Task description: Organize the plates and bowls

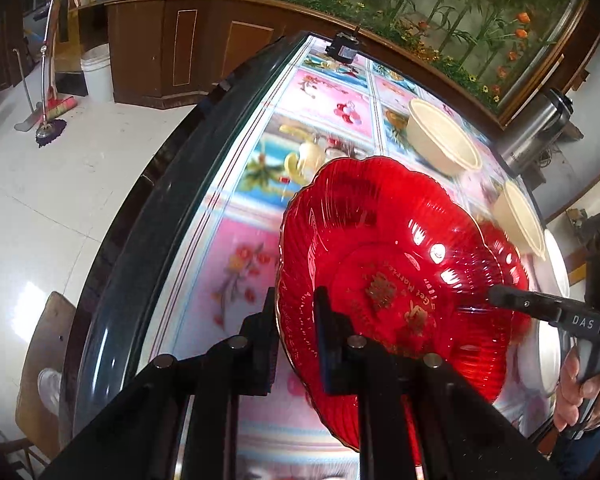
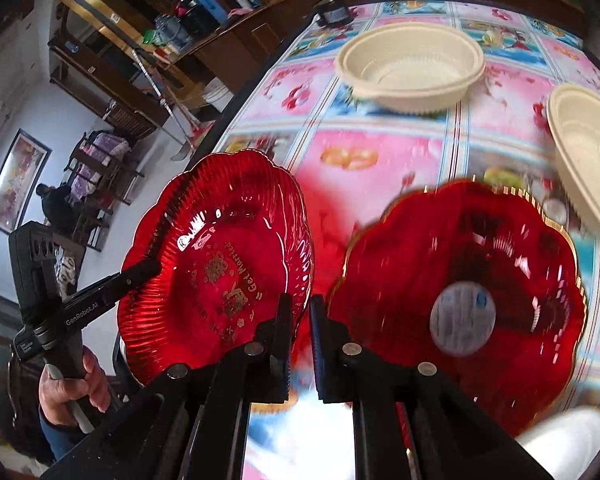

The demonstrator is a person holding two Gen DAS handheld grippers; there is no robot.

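A red ribbed glass plate (image 1: 380, 248) with gold lettering hangs tilted above the table, held from two sides. My left gripper (image 1: 296, 308) is shut on its near rim. From the right, my right gripper (image 1: 496, 298) clamps the opposite rim. In the right wrist view the same plate (image 2: 220, 248) sits sharp between my right gripper (image 2: 301, 308), shut on its rim, and the left gripper (image 2: 148, 268). A second red plate (image 2: 460, 280) with a white round sticker lies blurred on the table beside it; a sliver of this second plate (image 1: 526, 276) shows behind the held one.
Two cream bowls (image 2: 412, 68) (image 2: 588, 160) stand further back on the flowered tablecloth (image 2: 380, 152). White dishes (image 1: 556, 272) lie at the right edge. A small dark jar (image 1: 342, 50) and a steel flask (image 1: 540, 132) stand at the table's far side. The table's dark rim (image 1: 160, 200) curves left above the floor.
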